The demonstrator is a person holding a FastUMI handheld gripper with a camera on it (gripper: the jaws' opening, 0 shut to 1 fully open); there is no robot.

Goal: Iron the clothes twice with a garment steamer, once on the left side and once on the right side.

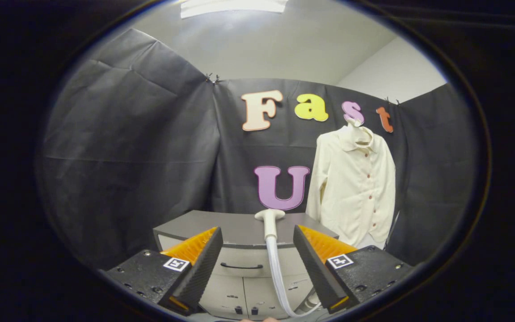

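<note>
While the tool (257, 264) hangs with its fingers spread wide and nothing held, a white garment steamer head (270, 222) stands upright on the grey counter (235, 228) just beyond them, its hose (277, 277) trailing down between the fingers past a closed drawer (241, 264). Farther back, beside the counter, a cream buttoned shirt (353, 188) hangs against the black booth wall.

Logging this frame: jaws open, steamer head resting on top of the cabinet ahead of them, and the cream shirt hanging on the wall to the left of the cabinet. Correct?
Not quite. In the gripper view the cream shirt hangs to the right of the cabinet, not the left. The rest holds: the gripper has its jaws open, and the steamer head rests on the cabinet top ahead of them.
</note>
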